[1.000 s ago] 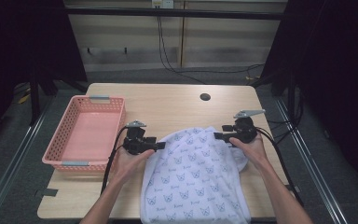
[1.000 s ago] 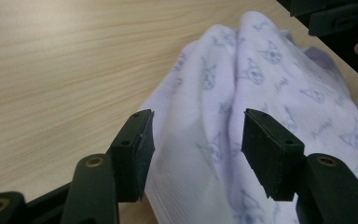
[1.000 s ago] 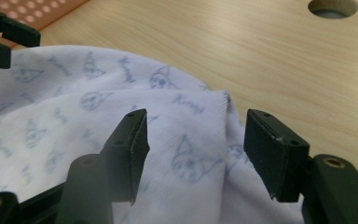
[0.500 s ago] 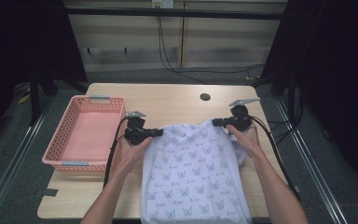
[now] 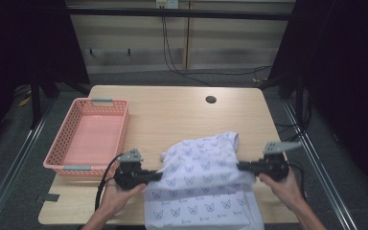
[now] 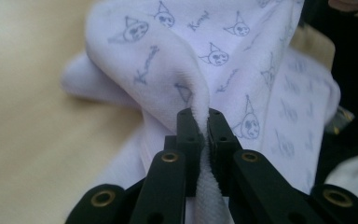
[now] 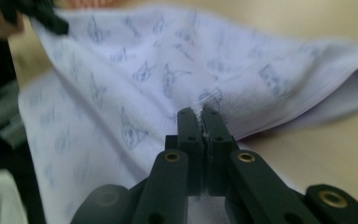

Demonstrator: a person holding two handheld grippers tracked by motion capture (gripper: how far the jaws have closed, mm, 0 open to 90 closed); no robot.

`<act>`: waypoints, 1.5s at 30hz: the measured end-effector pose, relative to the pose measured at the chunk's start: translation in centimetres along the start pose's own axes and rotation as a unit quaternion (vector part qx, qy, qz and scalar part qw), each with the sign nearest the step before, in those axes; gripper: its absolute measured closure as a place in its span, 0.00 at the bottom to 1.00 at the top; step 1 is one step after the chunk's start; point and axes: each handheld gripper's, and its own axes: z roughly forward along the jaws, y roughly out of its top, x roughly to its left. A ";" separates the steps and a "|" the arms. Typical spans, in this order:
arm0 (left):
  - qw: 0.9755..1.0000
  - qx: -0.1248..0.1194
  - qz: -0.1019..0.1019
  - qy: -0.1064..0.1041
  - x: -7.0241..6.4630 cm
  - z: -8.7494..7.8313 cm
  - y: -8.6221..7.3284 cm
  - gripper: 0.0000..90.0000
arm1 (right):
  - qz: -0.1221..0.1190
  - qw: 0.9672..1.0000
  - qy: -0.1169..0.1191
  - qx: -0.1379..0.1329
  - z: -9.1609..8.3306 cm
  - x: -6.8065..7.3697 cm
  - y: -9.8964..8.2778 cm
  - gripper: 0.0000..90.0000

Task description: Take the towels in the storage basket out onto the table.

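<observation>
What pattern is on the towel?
White towel with small grey cat-like faces and script words, clearest in the left gripper view.

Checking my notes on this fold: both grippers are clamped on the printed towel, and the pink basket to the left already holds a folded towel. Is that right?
Not quite. The pink basket is empty, as the high view shows. The rest holds: the left gripper and the right gripper each have their jaws shut on an edge of the printed towel, as the gripper views show.
</observation>
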 end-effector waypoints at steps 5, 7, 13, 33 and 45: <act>0.998 0.045 -0.009 -0.040 -1.1 0.5 -2.1 0.85 | -0.004 0.998 0.011 0.066 1.0 2.1 -3.8 0.92; 0.999 0.011 -0.018 -0.034 -0.7 -0.3 -1.6 0.70 | -0.008 0.998 0.017 0.054 0.7 2.1 -3.7 0.78; 0.999 -0.029 -0.039 0.012 2.0 1.2 1.7 0.73 | -0.009 0.999 -0.032 -0.036 1.0 -1.1 1.6 0.66; 0.995 -0.069 -0.072 0.014 5.0 3.1 4.2 0.93 | 0.059 0.996 -0.068 -0.010 7.2 -9.3 4.0 0.98; 0.998 0.016 0.060 -0.030 -3.6 1.2 0.7 0.91 | -0.017 0.999 -0.001 -0.034 -0.1 0.2 -0.6 0.97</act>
